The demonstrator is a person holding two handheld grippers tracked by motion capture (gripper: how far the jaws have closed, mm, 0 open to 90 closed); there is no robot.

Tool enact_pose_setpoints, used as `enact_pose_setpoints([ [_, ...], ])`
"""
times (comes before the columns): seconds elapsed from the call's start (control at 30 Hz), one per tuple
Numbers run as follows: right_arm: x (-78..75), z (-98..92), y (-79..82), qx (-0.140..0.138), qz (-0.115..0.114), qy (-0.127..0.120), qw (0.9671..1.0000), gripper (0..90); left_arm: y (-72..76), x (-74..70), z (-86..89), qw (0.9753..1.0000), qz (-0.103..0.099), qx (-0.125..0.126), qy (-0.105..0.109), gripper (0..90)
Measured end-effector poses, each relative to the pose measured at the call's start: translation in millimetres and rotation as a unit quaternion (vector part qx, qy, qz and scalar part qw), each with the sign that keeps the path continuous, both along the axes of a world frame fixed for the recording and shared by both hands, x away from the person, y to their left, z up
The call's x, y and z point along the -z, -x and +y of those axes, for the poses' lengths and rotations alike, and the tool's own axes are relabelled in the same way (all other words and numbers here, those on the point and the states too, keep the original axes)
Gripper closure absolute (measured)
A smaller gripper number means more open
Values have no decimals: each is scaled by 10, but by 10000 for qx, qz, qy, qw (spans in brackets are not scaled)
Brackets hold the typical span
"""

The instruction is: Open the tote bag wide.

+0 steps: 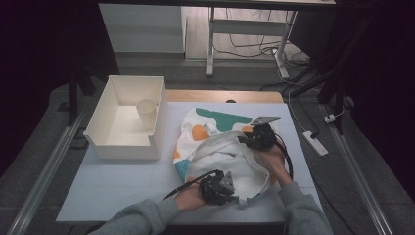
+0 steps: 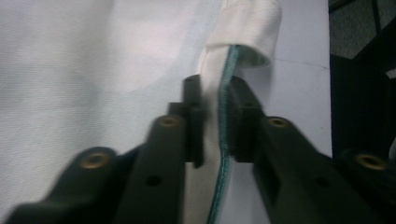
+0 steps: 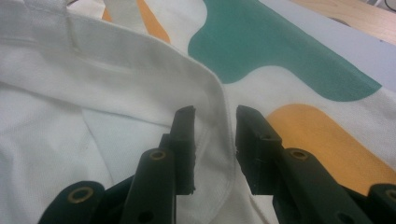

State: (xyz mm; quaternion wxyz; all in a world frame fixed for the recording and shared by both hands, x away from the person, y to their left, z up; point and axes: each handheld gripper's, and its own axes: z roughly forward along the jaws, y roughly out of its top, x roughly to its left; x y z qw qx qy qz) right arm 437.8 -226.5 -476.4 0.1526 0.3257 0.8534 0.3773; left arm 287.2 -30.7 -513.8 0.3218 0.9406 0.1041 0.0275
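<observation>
A white cloth bag (image 1: 215, 149) with green and orange patches lies crumpled at the middle right of the table. At the bag's near edge my left gripper (image 1: 230, 192) is shut on a hem with a green stitched line (image 2: 223, 140), the cloth pinched between both jaws of the left gripper (image 2: 215, 93). My right gripper (image 1: 248, 140) sits at the bag's far right side. Its jaws close on the bag's thick white rim (image 3: 212, 140), seen in the right gripper view around the right gripper (image 3: 215, 114). A green patch (image 3: 271, 46) and an orange patch (image 3: 317, 135) lie beyond.
A white open bin (image 1: 105, 105) stands at the table's far left with a pale cup (image 1: 147, 111) upright inside. Bare white tabletop (image 1: 122, 181) lies in front of the bin. A power strip (image 1: 315, 143) and cables lie on the floor to the right.
</observation>
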Motion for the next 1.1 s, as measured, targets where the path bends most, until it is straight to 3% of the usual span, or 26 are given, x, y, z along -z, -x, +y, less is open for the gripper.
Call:
enact_pose_setpoints([
  [0.07, -1, -4, -1, 8, -13, 1, 10000, 685, -14, -13, 17, 10000, -8, -39, 39, 850],
  [0.37, -36, 14, 30, 12, -136, 118, 9998, 651, -27, -32, 42, 9998, 59, -135, 114, 874],
  [0.53, -102, 91, 104, -162, -335, 205, 9991, 615, -16, -81, 81, 9998, 71, -29, 181, 876],
  [0.63, -93, 120, 110, -175, -289, 337, 9989, 602, 12, -119, 117, 9998, 22, 9, 207, 876],
  [0.73, -58, 115, 86, -131, -87, 412, 9990, 653, 27, -152, 156, 9997, 20, 24, 241, 876],
  [0.8, -46, 107, 80, -129, 26, 458, 9989, 793, 37, -169, 179, 9996, 47, 31, 266, 876],
  [0.87, -66, 88, 79, -151, 117, 362, 9992, 869, 61, -195, 210, 9995, 50, 58, 292, 876],
  [0.93, -114, 73, 94, -155, 84, 273, 9995, 882, 111, -245, 254, 9992, 46, 97, 374, 877],
  [1.1, -318, 15, 156, -75, -241, 38, 9997, 886, 295, -431, 411, 9980, -85, 216, 586, 877],
])
